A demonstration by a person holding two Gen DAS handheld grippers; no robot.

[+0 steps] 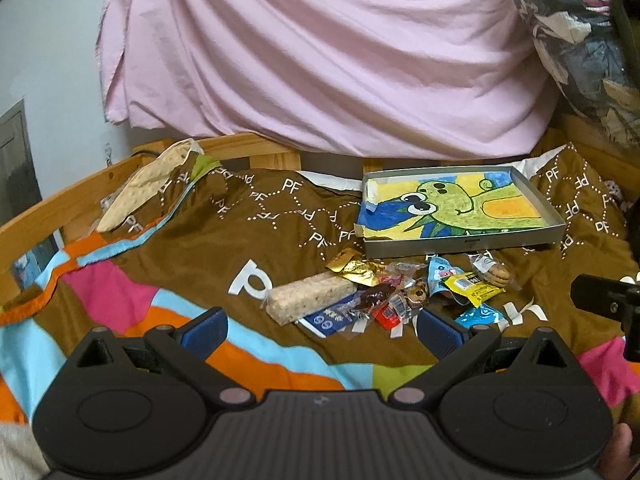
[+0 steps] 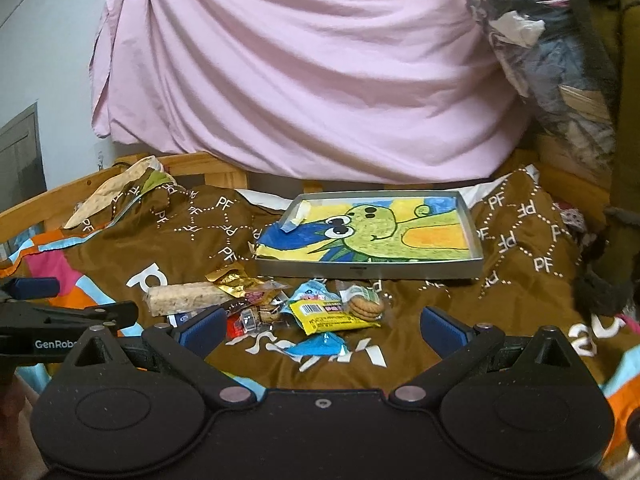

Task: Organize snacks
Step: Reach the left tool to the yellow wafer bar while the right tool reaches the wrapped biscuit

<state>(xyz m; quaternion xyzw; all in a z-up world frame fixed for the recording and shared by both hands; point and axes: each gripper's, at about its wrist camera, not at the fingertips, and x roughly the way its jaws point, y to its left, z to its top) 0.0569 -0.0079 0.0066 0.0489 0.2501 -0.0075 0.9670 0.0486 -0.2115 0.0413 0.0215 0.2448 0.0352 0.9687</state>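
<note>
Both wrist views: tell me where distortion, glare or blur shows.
Left wrist view: fisheye bends the wooden rail, corners go black, gold wrapper glints. Right wrist view: tray edges bow, small wrapper print is too soft to read, light is even.

This is a home bedroom. The wooden frame [image 1: 248, 148] of a bed runs along the far edge, and over the bed lies a brown blanket [image 1: 224, 240] printed with white letters and bright stripes of pink, orange and blue. A pink sheet [image 1: 320, 60] hangs in folds behind it, against a plain pale wall [image 1: 48, 60]. At the right stands a clear bag stuffed with clothes [image 2: 552, 60]. A shallow metal tray [image 2: 474, 236] lined with a crayon-coloured cartoon drawing sits on the blanket, with wrapped snacks [image 2: 332, 316] scattered in front of it.
</note>
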